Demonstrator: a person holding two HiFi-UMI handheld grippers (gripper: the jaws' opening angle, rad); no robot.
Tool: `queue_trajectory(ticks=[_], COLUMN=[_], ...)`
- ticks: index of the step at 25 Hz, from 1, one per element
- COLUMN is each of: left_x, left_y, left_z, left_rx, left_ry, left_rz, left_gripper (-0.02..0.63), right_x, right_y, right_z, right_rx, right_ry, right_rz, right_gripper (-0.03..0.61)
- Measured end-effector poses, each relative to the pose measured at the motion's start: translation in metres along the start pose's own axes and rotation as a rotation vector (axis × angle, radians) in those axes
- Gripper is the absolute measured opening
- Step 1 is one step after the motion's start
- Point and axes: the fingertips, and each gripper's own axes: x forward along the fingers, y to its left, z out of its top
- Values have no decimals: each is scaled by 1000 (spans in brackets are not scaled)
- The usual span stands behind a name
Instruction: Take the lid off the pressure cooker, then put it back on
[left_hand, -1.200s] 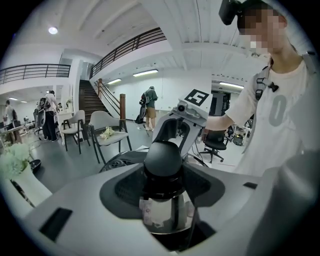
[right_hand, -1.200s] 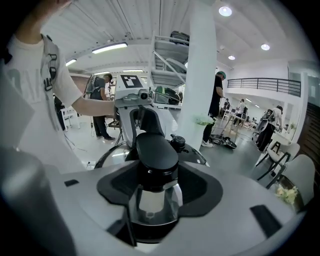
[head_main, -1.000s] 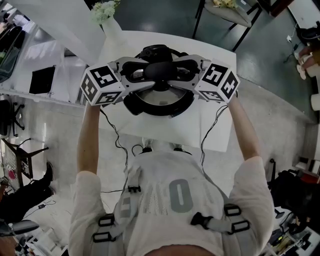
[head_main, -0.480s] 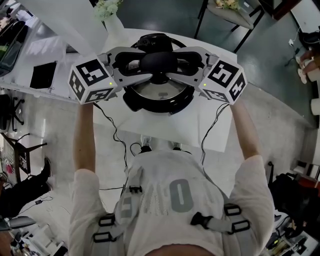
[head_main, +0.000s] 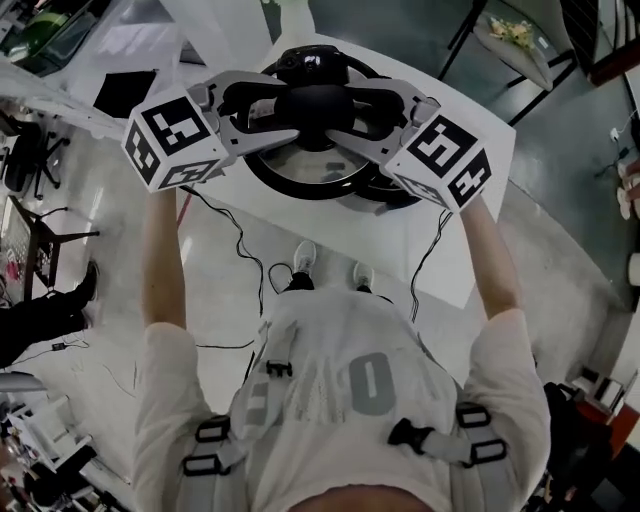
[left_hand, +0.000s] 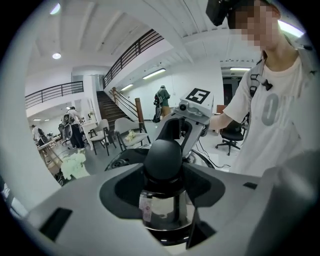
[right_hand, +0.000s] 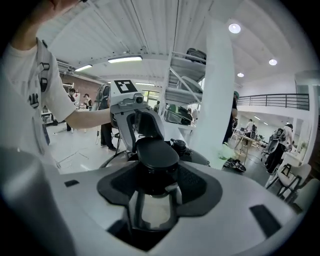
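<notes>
Left gripper and right gripper both pinching the knob, lid lifted higher than before (pressure cooker showing beneath)

Steel lid with black knob, aloft above black cooker

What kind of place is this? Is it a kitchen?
Probably not: it looks like a big open office or workshop hall, with a staircase, a railed balcony and an office chair.
</notes>
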Motion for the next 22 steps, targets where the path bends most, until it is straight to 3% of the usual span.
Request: queue_trajectory(ticks=[6,12,17,22], left_x=[-107,-113,-163,-167], left_y=[7,14,9,12], left_z=[-76,-104,-162,-200], left_rx=[-20,-18,-34,-81], left_ry=[3,88,151,212], left_rz=[76,124,171,176], left_gripper=[241,241,241,241], right_x=[104,132,193,227], right_y=[60,66,108,120], right_z=[53,48,63,49], right_rx=[-53,-86,-156,-130], right_ry=[-20,-11,31,51], right_rz=[54,34,55,60], right_gripper=[241,241,241,239])
